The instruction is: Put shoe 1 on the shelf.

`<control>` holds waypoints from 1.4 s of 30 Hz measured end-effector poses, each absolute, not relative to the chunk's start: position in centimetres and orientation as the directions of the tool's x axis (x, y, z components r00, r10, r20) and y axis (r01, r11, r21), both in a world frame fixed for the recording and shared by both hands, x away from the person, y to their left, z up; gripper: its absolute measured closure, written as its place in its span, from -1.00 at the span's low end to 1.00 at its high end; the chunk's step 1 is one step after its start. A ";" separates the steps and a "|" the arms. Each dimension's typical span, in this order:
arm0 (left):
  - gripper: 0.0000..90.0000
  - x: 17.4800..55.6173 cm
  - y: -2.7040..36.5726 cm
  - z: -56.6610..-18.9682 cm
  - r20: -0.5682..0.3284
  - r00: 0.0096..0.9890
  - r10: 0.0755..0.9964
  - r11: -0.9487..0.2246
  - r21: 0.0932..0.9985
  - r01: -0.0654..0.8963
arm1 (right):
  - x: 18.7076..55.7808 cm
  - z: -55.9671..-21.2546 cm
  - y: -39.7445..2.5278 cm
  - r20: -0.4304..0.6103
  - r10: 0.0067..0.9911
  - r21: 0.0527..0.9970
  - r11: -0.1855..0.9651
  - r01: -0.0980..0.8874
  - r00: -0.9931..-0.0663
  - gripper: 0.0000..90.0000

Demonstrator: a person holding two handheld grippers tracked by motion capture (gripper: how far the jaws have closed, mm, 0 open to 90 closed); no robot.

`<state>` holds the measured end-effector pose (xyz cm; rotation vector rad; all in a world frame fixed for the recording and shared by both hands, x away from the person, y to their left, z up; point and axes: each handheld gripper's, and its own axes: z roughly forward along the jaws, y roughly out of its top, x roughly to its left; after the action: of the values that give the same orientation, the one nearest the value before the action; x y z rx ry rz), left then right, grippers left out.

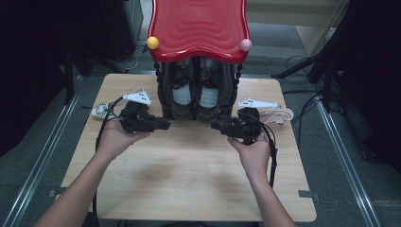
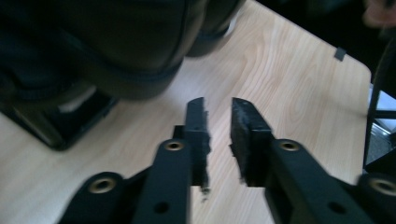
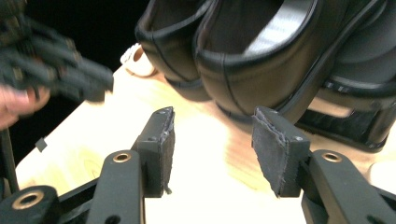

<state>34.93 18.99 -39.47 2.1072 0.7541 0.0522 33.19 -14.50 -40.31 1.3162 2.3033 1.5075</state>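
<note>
As the table (image 1: 189, 161) is read from left to right, the items stand as follows.

Item 1, left gripper (image 1: 163, 124): held in the person's left hand (image 1: 116, 137), pointing inward toward the shoes. In the left gripper view its jaws stand a little apart with bare wood between them; nothing is held.

Item 2, pair of black shoes (image 1: 195, 92): side by side on the lower level of a small rack (image 1: 163, 94) at the far middle of the table, under the rack's red wavy top (image 1: 198, 23). Toes point toward the person; the long axis of each runs from the far edge toward the near edge. The toes project slightly past the front of the rack. In the left gripper view the nearer toe (image 2: 135, 60) lies just ahead and to the left of the jaws, not touching.

Item 3, right gripper (image 1: 217, 125): held in the right hand (image 1: 255, 151), also pointing inward. In the right gripper view the jaws are wide apart, with the shoe toe (image 3: 252, 70) just beyond, untouched.

Status, as a judgement: the work looks like taking the shoes off the rack. Approach is made from both sides; gripping, lifting out and setting down all remain.

Sundry: a yellow ball (image 1: 152, 42) and a pink ball (image 1: 246, 45) on the top's front corners; white objects (image 1: 137, 98) lie on either side of the rack.
</note>
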 end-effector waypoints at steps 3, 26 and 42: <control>0.84 35.7 18.6 -38.1 -0.219 0.825 0.521 -0.434 0.764 0.477 | 33.1 -41.3 -14.4 0.372 0.685 0.768 0.151 0.622 -0.626 0.11; 0.96 42.8 14.0 -26.4 -0.124 0.867 0.482 -0.451 0.814 0.367 | 33.0 -44.6 -13.1 0.366 0.645 0.762 0.206 0.614 -0.670 0.17; 0.95 46.7 11.6 -22.5 -0.099 0.860 0.501 -0.439 0.827 0.351 | 33.7 -44.8 -12.3 0.351 0.627 0.766 0.236 0.598 -0.696 0.17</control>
<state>46.72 11.60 -22.52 2.0729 0.6196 0.1984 33.68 -12.28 -44.84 1.2130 2.4462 1.4932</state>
